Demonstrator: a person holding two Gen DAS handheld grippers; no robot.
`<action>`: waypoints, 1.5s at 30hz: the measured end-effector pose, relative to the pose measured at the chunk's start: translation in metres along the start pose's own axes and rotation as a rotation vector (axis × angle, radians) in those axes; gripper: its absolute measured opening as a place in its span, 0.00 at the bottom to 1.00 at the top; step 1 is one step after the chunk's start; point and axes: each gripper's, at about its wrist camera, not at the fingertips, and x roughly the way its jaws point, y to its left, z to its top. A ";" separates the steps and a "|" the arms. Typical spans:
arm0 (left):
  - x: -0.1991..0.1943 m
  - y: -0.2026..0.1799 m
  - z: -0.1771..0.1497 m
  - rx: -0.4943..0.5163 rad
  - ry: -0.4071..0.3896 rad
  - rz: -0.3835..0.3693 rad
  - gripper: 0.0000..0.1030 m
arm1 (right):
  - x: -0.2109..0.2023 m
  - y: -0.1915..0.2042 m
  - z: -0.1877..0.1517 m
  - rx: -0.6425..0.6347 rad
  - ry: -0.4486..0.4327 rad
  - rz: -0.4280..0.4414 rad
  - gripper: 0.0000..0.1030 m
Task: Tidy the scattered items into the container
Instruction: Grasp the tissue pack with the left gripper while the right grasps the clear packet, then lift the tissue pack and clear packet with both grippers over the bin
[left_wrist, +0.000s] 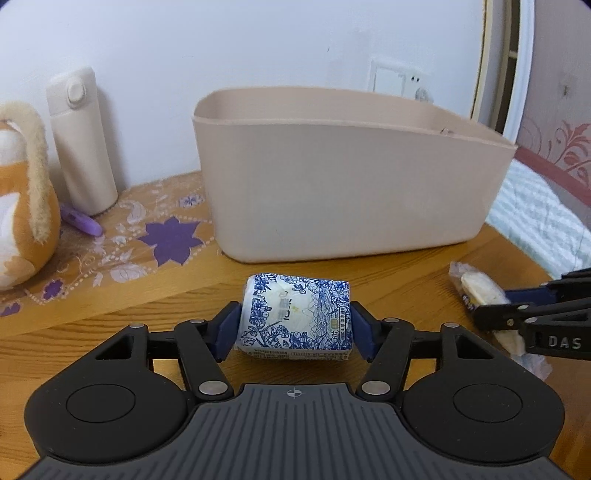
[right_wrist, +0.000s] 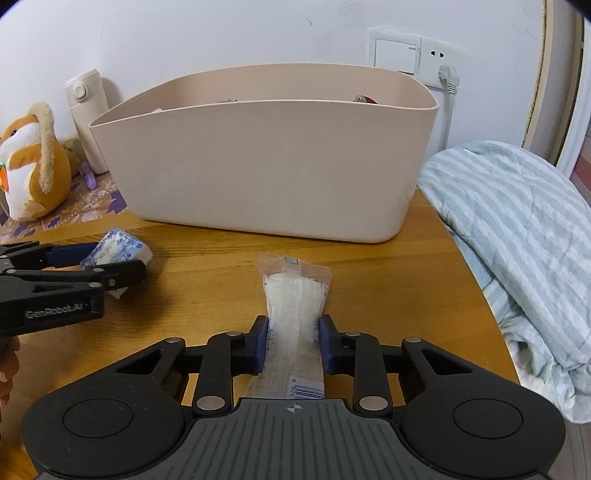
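Observation:
A beige tub (left_wrist: 347, 184) stands at the back of the wooden table (left_wrist: 147, 317); it appears too in the right wrist view (right_wrist: 266, 166), with a few items peeking over its rim. My left gripper (left_wrist: 295, 325) is shut on a blue-and-white floral tissue pack (left_wrist: 295, 314), held just in front of the tub. My right gripper (right_wrist: 293, 343) is shut on a long clear snack wrapper (right_wrist: 295, 295), its blue pads pressing both sides. Each gripper shows at the edge of the other's view: the right one (left_wrist: 491, 314) with the wrapper (left_wrist: 480, 288), the left one (right_wrist: 110, 266) with the tissue pack (right_wrist: 114, 247).
A cream flask (left_wrist: 83, 140) and an orange plush toy (left_wrist: 22, 206) stand at the back left on a flowered cloth (left_wrist: 147, 229), with a purple item (left_wrist: 81, 221) beside them. A striped blue blanket (right_wrist: 517, 236) lies past the table's right edge. A wall socket (right_wrist: 439, 62) sits behind the tub.

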 end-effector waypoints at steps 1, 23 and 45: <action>-0.005 -0.001 0.001 0.001 -0.009 -0.001 0.61 | -0.002 0.000 -0.001 0.004 -0.003 0.002 0.25; -0.083 -0.028 0.033 0.009 -0.190 0.066 0.61 | -0.088 -0.003 0.027 -0.008 -0.192 0.038 0.25; -0.084 -0.024 0.104 -0.074 -0.256 0.096 0.61 | -0.126 -0.021 0.102 0.039 -0.352 0.040 0.25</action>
